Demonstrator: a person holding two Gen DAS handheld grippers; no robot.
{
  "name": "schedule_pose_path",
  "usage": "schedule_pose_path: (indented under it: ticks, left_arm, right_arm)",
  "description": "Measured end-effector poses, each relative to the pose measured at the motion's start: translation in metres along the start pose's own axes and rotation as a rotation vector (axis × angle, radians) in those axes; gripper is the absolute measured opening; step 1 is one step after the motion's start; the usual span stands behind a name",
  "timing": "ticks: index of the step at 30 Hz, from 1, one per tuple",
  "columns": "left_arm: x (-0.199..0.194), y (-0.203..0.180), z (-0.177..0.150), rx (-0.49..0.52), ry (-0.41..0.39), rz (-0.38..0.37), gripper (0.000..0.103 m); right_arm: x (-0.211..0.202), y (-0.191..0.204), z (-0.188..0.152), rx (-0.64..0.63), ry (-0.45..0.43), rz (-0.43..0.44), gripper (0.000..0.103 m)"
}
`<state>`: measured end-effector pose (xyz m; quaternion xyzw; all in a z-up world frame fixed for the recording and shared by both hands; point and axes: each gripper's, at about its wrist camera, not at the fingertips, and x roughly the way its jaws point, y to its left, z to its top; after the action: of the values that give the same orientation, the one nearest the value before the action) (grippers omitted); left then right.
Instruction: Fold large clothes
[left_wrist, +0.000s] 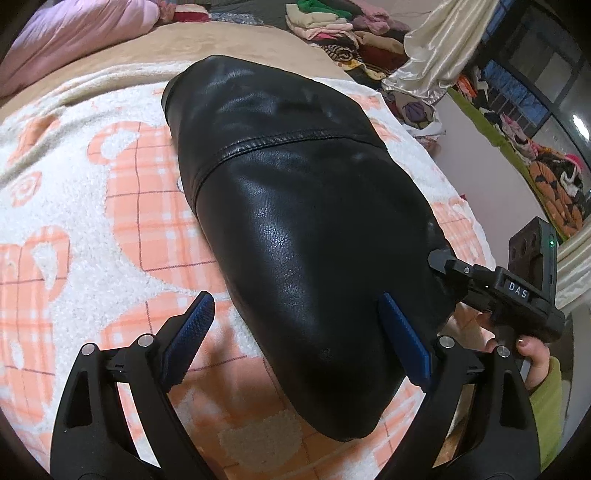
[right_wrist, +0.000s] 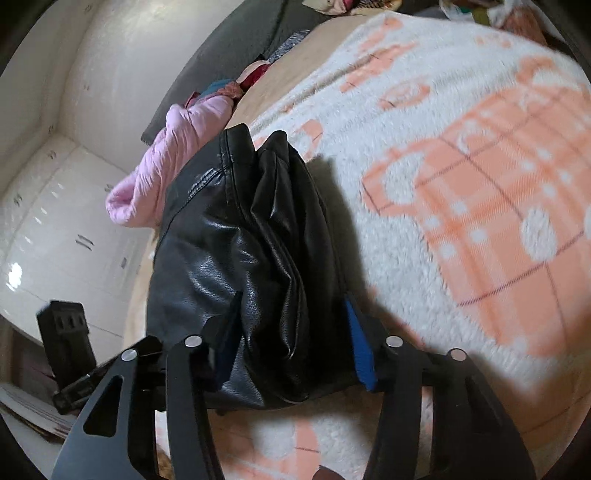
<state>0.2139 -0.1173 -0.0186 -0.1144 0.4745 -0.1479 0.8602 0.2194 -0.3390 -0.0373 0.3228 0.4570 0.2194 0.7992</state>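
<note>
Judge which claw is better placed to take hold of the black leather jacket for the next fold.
Right, probably. The right claw already straddles a bunched edge of the black leather jacket, though a firm pinch isn't clear. The left claw gapes wide over the blanket, one finger merely beside the jacket.

The left gripper (left_wrist: 295, 332) points steeply down, its blue-padded fingers (left_wrist: 192, 325) spread wide and closed on nothing. At three o'clock from it, the right gripper (right_wrist: 291, 332) reaches in toward nine o'clock, carried by a hand (left_wrist: 532, 354) in a green sleeve, its fingers half apart.
</note>
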Motion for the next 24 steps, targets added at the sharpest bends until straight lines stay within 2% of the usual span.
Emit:
schedule_pose_path:
  ticks: [3,7,8,10,11,12,13,14,16,17,19,21,23,24]
  left_arm:
    - [-0.005,0.005,0.004,0.011,-0.008,0.023,0.083]
    - [-0.009,0.026,0.005,-0.027,-0.013,0.041,0.083]
    - [-0.008,0.03,0.004,-0.038,-0.009,0.039,0.085]
    - [-0.002,0.034,0.002,-0.048,0.021,0.024,0.087]
    - [0.002,0.033,0.0,-0.046,0.033,0.017,0.087]
    - [0.004,0.032,-0.002,-0.044,0.032,0.017,0.087]
    - [0.003,0.03,-0.003,-0.039,0.031,0.015,0.087]
    - [0.003,0.028,-0.004,-0.032,0.029,0.014,0.087]
    - [0.002,0.023,-0.005,-0.013,0.024,0.022,0.087]
    - [0.003,0.02,-0.005,0.002,0.03,0.024,0.087]
    - [0.004,0.015,-0.006,0.01,0.031,0.025,0.087]
    - [0.006,0.013,-0.007,0.008,0.031,0.019,0.087]
    - [0.008,0.014,-0.009,-0.002,0.03,0.013,0.087]
    - [0.008,0.013,-0.009,-0.005,0.031,0.011,0.087]
  right_arm:
    - [-0.001,0.003,-0.013,0.054,-0.002,0.034,0.046]
    - [0.003,0.02,-0.042,0.048,0.015,0.058,0.045]
    - [0.004,0.023,-0.049,0.046,0.011,0.053,0.045]
    - [0.004,0.03,-0.057,0.005,-0.021,-0.015,0.047]
    - [0.005,0.033,-0.056,-0.015,-0.021,-0.044,0.05]
    - [0.005,0.034,-0.054,-0.02,-0.012,-0.063,0.061]
    - [0.006,0.034,-0.052,-0.021,0.005,-0.077,0.08]
    - [0.005,0.034,-0.051,-0.021,0.025,-0.093,0.085]
    - [-0.01,0.036,-0.047,-0.038,-0.017,-0.115,0.085]
    - [-0.019,0.04,-0.042,-0.058,-0.059,-0.131,0.085]
    - [-0.044,0.056,-0.024,-0.105,-0.201,-0.166,0.088]
    - [-0.049,0.067,-0.004,-0.138,-0.245,-0.143,0.086]
    - [-0.034,0.08,0.022,-0.164,-0.234,-0.143,0.071]
    - [-0.025,0.084,0.033,-0.176,-0.224,-0.16,0.058]
